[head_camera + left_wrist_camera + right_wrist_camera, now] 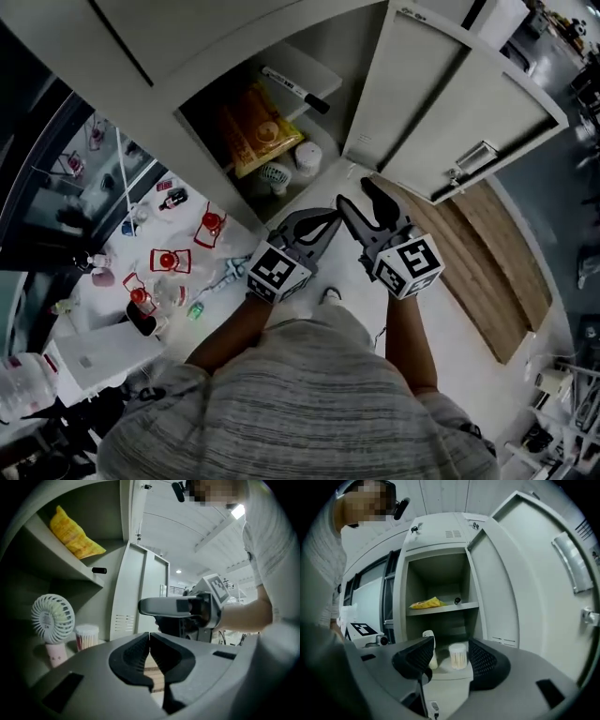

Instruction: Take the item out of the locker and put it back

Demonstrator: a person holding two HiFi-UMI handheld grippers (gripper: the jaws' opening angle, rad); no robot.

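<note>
The locker (234, 56) stands open. On its upper shelf lie a yellow bag (255, 131) and a black-capped marker (295, 90). On its floor stand a small white fan (274, 176) and a tub of cotton swabs (307, 157). My left gripper (330, 219) is shut and empty just outside the opening; the fan (52, 616) and the tub (86, 636) are to its left. My right gripper (356, 194) is beside it, open with nothing between the pads. Beyond my right gripper's (451, 644) jaws I see the tub (458, 656), and the fan (430, 644) partly hidden by the left jaw.
The locker door (441, 103) is swung open to the right, close to my right gripper. A white table (103, 319) at the left carries red stands (169, 260) and small bottles. Wooden flooring (487, 262) runs along the right.
</note>
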